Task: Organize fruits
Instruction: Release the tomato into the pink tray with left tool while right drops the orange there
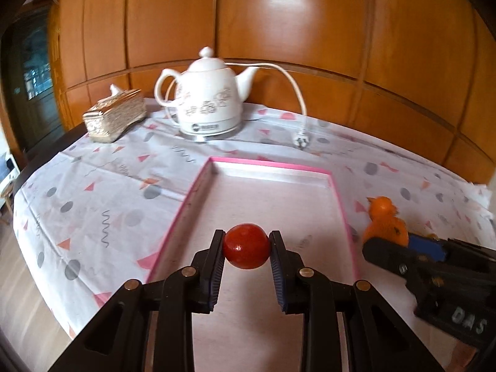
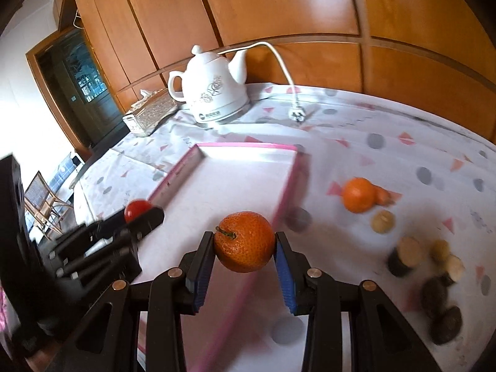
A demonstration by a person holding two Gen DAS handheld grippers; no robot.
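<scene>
My left gripper (image 1: 247, 248) is shut on a small red tomato (image 1: 246, 245), held above the pink-rimmed tray (image 1: 268, 165). In the right wrist view the same tomato (image 2: 137, 209) shows between the left gripper's fingers at the tray's left side. My right gripper (image 2: 245, 243) is shut on an orange with a stem (image 2: 244, 241), over the tray's right rim (image 2: 286, 186). In the left wrist view that orange (image 1: 386, 221) and the right gripper (image 1: 387, 248) sit just right of the tray. A second orange (image 2: 359, 194) lies on the cloth.
A white kettle (image 1: 212, 99) with its cord and plug (image 1: 300, 141) stands at the back, beside a tissue box (image 1: 114, 116). Several small brown and pale fruits (image 2: 406, 254) lie at the right on the patterned tablecloth (image 1: 93, 192). Wooden panelling stands behind the table.
</scene>
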